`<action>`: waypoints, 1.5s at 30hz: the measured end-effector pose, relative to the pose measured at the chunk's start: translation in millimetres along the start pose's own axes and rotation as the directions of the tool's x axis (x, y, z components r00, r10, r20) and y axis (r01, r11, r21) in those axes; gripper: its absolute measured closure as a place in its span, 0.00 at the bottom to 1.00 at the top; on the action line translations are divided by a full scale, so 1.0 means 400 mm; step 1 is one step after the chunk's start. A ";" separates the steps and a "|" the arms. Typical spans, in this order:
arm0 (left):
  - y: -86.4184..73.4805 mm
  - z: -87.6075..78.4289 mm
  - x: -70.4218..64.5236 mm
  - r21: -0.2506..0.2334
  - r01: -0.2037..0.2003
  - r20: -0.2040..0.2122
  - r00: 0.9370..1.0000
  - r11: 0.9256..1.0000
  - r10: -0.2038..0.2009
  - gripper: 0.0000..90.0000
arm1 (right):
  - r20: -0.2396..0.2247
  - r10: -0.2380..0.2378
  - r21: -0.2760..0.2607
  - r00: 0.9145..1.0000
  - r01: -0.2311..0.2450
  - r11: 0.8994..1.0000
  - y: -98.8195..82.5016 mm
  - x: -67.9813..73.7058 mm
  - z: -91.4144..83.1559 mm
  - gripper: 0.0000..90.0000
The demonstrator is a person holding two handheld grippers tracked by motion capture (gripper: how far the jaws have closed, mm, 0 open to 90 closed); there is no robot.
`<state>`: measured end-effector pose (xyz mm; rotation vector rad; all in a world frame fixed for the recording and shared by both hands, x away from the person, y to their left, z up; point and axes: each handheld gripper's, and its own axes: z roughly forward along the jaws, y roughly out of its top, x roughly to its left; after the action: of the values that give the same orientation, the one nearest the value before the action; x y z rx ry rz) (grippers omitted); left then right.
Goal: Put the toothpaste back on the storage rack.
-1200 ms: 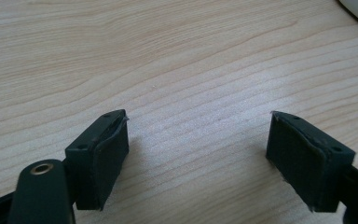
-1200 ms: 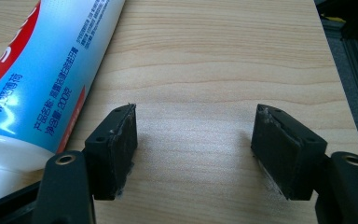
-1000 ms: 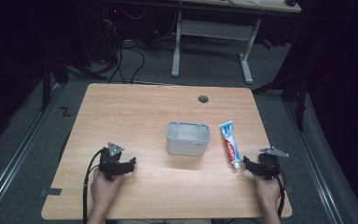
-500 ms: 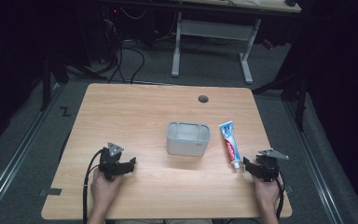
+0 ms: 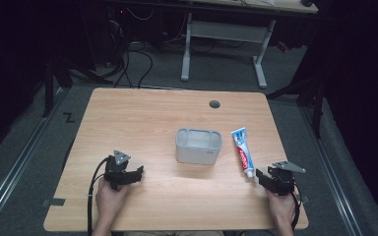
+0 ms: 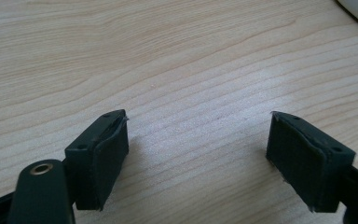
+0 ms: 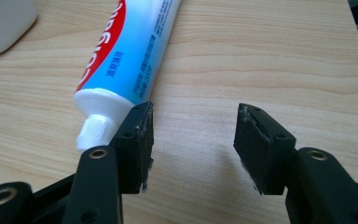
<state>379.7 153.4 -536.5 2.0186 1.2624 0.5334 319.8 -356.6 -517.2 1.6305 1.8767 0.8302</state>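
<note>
Right gripper (image 7: 193,135), released, is sitting beside the toothpaste tube (image 7: 126,56) cap, its near pad risking nudging the tube away from the grey bin (image 5: 198,145).

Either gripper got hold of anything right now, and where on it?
Nothing is held. The left gripper is open over bare table. The right gripper is open too, with the toothpaste tube lying just outside its left jaw, cap end nearest.
</note>
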 end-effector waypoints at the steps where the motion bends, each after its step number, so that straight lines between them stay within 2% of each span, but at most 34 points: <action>1: 0.000 0.000 0.000 0.000 0.000 0.000 1.000 1.000 0.000 0.24 | 0.000 0.000 0.000 1.000 0.000 1.000 0.000 0.000 0.000 0.53; 7: 0.000 0.000 0.000 0.000 -0.002 0.000 1.000 1.000 0.002 0.24 | -0.013 -0.002 -0.013 1.000 0.001 1.000 -0.003 0.008 -0.033 0.53; 10: 0.000 0.000 0.000 0.000 -0.002 0.000 1.000 1.000 0.002 0.24 | -0.043 -0.022 -0.028 0.999 0.021 0.999 -0.008 0.017 -0.056 0.52; 14: 0.000 0.000 0.000 0.000 -0.002 0.000 1.000 1.000 0.002 0.24 | -0.054 -0.024 -0.035 0.998 0.022 0.999 -0.010 0.026 -0.069 0.52; 15: 0.000 0.000 0.000 0.000 -0.002 0.000 1.000 1.000 0.002 0.24 | -0.045 -0.046 -0.047 0.998 0.044 0.998 -0.010 0.034 -0.075 0.51; 16: 0.000 0.000 0.000 0.000 -0.002 0.000 1.000 1.000 0.002 0.24 | -0.045 -0.046 -0.047 0.998 0.044 0.998 -0.010 0.034 -0.075 0.51; 17: 0.000 0.000 0.000 0.001 -0.002 0.000 1.000 1.000 0.002 0.24 | -0.030 -0.073 -0.064 0.997 0.071 0.995 -0.011 0.048 -0.082 0.50; 18: 0.000 -0.001 0.000 0.003 -0.001 0.002 1.000 1.000 0.001 0.24 | -0.030 -0.073 -0.064 0.997 0.071 0.995 -0.011 0.048 -0.082 0.50; 19: 0.000 -0.001 0.000 0.002 0.000 0.002 1.000 1.000 0.000 0.24 | -0.027 -0.100 -0.073 0.995 0.098 0.993 -0.011 0.057 -0.085 0.49; 21: 0.000 -0.001 0.000 0.002 0.000 0.002 1.000 1.000 0.000 0.24 | -0.032 -0.124 -0.075 0.992 0.121 0.990 -0.008 0.069 -0.090 0.48; 27: 0.000 -0.001 0.000 0.002 -0.001 0.002 1.000 1.000 0.001 0.24 | -0.043 -0.128 -0.084 0.991 0.124 0.989 -0.002 0.082 -0.095 0.48; 34: 0.000 -0.001 0.000 0.002 -0.002 0.002 1.000 1.000 0.002 0.24 | -0.049 -0.156 -0.083 0.987 0.152 0.985 0.005 0.105 -0.073 0.48; 38: 0.000 -0.001 0.000 0.002 -0.001 0.002 1.000 1.000 0.001 0.24 | -0.050 -0.178 -0.101 0.983 0.172 0.980 0.016 0.124 -0.066 0.50; 39: -0.001 -0.001 0.000 0.003 -0.001 0.002 1.000 1.000 0.001 0.24 | -0.043 -0.185 -0.128 0.982 0.178 0.976 0.022 0.133 -0.071 0.51; 45: -0.001 -0.001 0.000 0.002 0.000 0.002 1.000 1.000 0.000 0.24 | -0.080 -0.191 -0.132 0.978 0.180 0.975 0.052 0.141 -0.066 0.51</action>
<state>379.2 153.6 -536.4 2.0206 1.2621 0.5300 306.5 -302.1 -483.4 1.3392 1.9636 0.9351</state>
